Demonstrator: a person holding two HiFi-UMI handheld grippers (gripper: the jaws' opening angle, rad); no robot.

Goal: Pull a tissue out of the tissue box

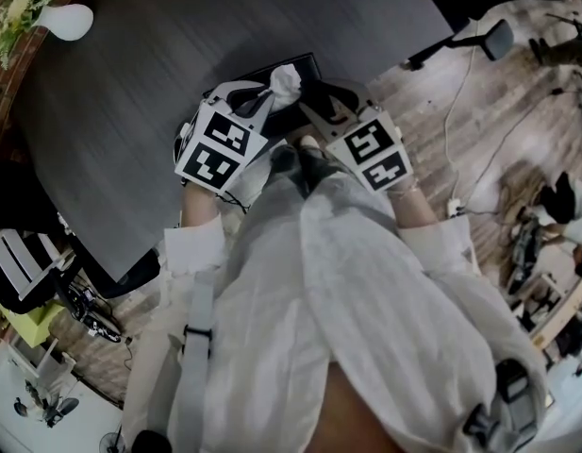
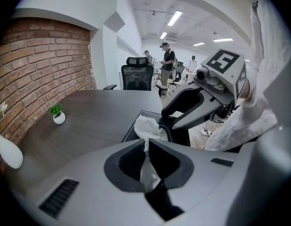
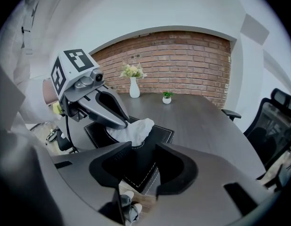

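Head view: dark bench (image 1: pixel 158 74) with a white vase (image 1: pixel 66 20) of flowers at its far left corner. A chair arm (image 1: pixel 493 36) and a cable (image 1: pixel 451 125) are off on the wood floor to the right, well clear. The person's white shirt fills the lower frame. The black tissue box (image 1: pixel 307 64) sits at the near bench edge, and a white tissue (image 1: pixel 285 81) stands up from its top in a bunched puff. The left tool (image 1: pixel 264 100) meets the tissue from the left. The right tool (image 1: pixel 321 107) is just beside it, over the box.

Left gripper view: brick wall (image 2: pixel 41 74) on the left, a small potted plant (image 2: pixel 57 115) on the bench, an office chair (image 2: pixel 136 75) and people (image 2: pixel 168 60) far back. The right tool hangs close on the right, not touching the tissue. The left tool is clamped on a twisted strand of tissue. The crumpled puff sits past the tips, on the box.

Right gripper view: vase and plant along the far wall. The right tool is apart. Only the box's stitched black top lies between its pads, and they do not touch it. The tissue is white and wrinkled, pinched at the left tool's tips.
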